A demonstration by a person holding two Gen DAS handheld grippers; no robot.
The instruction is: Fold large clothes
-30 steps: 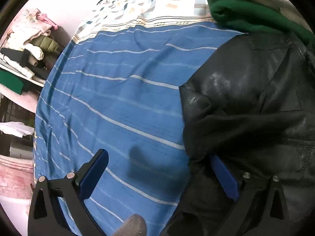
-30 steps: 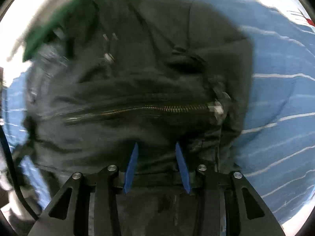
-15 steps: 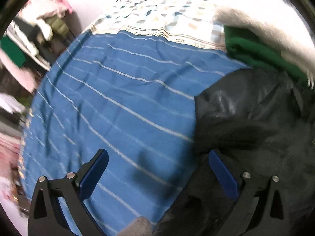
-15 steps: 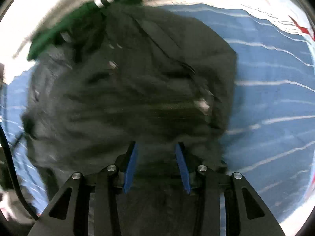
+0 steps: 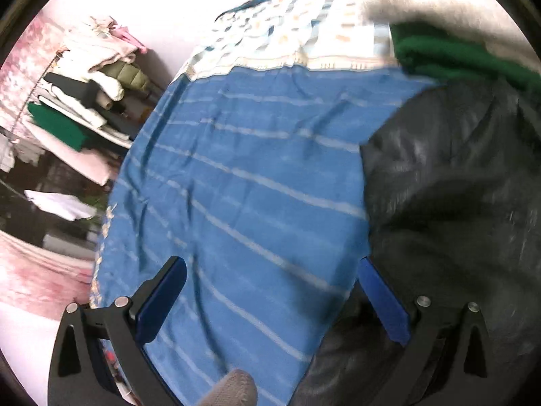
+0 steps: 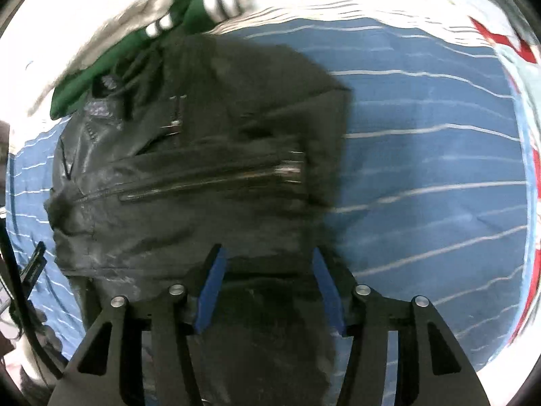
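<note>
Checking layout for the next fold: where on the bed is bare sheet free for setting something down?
Free: the blue striped sheet between the black jacket and the bed's edge by the clothes rack; also the sheet on the jacket's other side, toward the red-patterned cloth. Crowded: the top corner, where the green garment meets the jacket.
</note>
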